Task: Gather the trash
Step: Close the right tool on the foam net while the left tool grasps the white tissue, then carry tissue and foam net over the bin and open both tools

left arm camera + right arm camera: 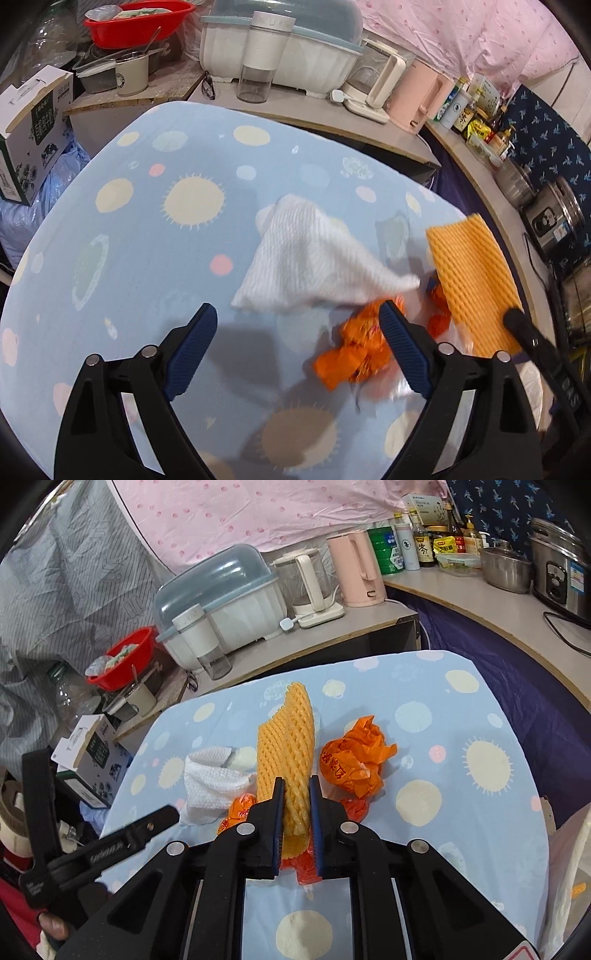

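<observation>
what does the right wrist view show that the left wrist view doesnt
Only the right wrist view: the right gripper with its jaws shut on the yellow foam net, and a big crumpled orange bag lying clear of the pile.

Only the left wrist view: the left gripper with its jaws open above the tablecloth, holding nothing.

Both: the net, the white paper towel, orange wrappers, the pink kettle.

A blue dotted tablecloth (461,738) carries a white paper towel (212,781) and crumpled orange wrappers (354,764).
</observation>
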Action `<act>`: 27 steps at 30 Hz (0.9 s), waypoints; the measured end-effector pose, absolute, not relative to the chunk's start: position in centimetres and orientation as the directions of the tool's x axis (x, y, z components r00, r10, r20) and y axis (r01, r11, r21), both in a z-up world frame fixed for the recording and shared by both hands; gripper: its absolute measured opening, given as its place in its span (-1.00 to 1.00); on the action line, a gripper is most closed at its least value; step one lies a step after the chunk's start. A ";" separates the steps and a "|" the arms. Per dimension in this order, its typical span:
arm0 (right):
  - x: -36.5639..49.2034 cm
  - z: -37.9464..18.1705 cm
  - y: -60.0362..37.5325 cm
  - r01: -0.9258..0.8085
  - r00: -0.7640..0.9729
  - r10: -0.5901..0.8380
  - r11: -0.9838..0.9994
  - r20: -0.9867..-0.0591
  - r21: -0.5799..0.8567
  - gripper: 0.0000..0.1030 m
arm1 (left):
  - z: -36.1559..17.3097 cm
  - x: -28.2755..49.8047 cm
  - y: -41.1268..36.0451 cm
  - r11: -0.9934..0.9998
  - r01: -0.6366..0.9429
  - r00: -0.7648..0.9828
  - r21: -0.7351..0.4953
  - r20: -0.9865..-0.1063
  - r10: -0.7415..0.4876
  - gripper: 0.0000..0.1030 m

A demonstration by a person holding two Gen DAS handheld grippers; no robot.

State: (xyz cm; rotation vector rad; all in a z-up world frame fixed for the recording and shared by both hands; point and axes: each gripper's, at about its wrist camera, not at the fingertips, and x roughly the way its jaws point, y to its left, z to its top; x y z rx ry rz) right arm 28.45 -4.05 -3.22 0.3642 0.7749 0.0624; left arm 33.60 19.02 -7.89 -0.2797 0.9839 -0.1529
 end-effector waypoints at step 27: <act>22.6 -1.9 -8.1 0.146 0.750 0.160 0.906 -0.642 0.397 -0.76 | -6.7 32.1 16.4 0.947 0.095 0.527 -0.308 -0.791 -0.310 -0.84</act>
